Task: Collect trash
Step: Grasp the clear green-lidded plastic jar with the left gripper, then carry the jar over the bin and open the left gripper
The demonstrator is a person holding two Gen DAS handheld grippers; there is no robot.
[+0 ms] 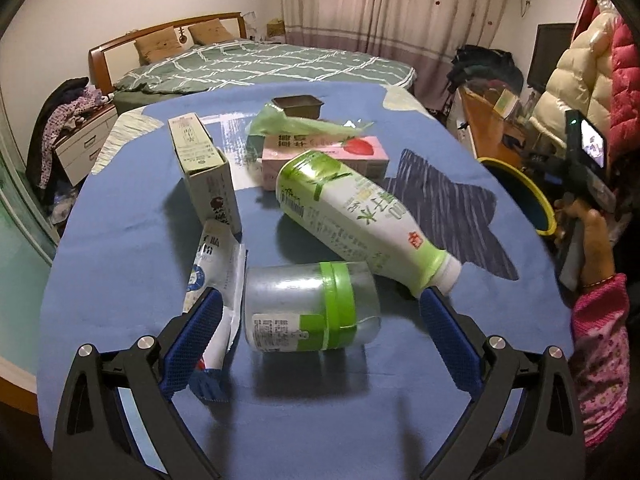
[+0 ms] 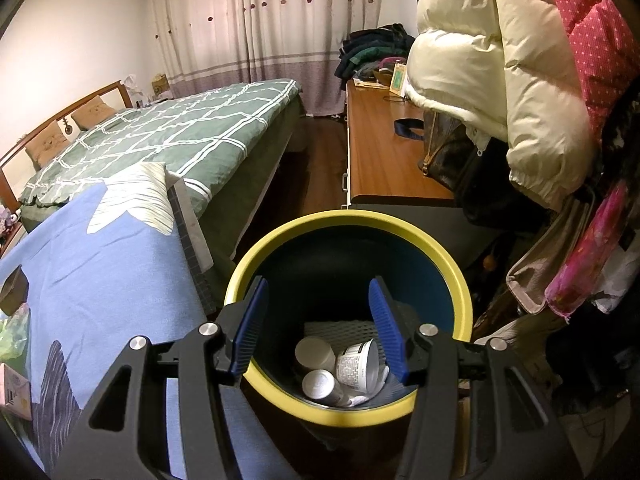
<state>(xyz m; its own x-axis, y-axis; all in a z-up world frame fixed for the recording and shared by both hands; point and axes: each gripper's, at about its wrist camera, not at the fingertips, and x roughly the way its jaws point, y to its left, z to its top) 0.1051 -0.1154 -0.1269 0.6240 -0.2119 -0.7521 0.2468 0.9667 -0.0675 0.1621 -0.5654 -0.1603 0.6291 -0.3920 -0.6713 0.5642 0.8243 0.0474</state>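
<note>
Left wrist: strawberry-printed pink carton [image 1: 324, 156]

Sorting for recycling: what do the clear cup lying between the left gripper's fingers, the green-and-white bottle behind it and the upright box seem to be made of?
Clear cup: probably thin glossy plastic; the blue cloth shows through it and highlights glint on its wall.
Green-and-white bottle: likely plastic under a shiny printed sleeve.
Upright box: looks like matte printed paperboard, with flat faces and sharp folded edges.
</note>
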